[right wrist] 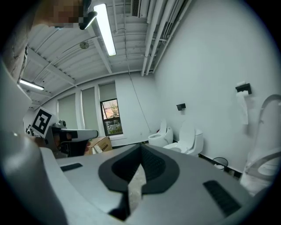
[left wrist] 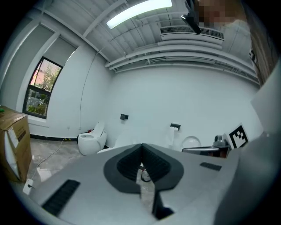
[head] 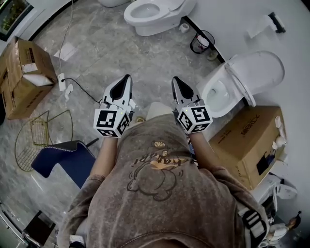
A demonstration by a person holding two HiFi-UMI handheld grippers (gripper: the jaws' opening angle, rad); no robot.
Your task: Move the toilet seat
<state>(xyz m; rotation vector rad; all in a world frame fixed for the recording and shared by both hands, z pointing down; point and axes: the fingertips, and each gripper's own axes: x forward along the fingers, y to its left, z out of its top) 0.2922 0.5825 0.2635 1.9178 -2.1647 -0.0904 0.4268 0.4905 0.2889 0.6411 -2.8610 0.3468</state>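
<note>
The left gripper (head: 127, 78) has its jaws fully closed, pads meeting, with nothing between them. The right gripper (head: 175, 80) is the same: jaws closed and empty. Both hang in the air side by side in front of the person's chest, tips pointing forward over the floor (head: 101, 43) and touching nothing.

The seat (head: 242, 86) is to the right of the right gripper and apart from it. It stands raised on the toilet (head: 218, 94), with the lid (head: 260, 71) behind it against the wall (head: 290, 43).

A box (head: 249, 140) sits just beside that toilet on the person's side and narrows the way in from the right. A second toilet (head: 155, 14) stands farther along the same wall, and a bin (head: 202, 42) sits between the two toilets at the wall's foot. A paper holder (head: 271, 22) hangs on the wall above.

The floor ahead of the grippers is open grey marbled tile. On the left lie another box (head: 24, 77), a wire basket (head: 41, 133) and a blue seat (head: 63, 157). A cable (head: 80, 86) runs across the tiles near them.

The gripper views show white walls, a window and ceiling strip lights.
</note>
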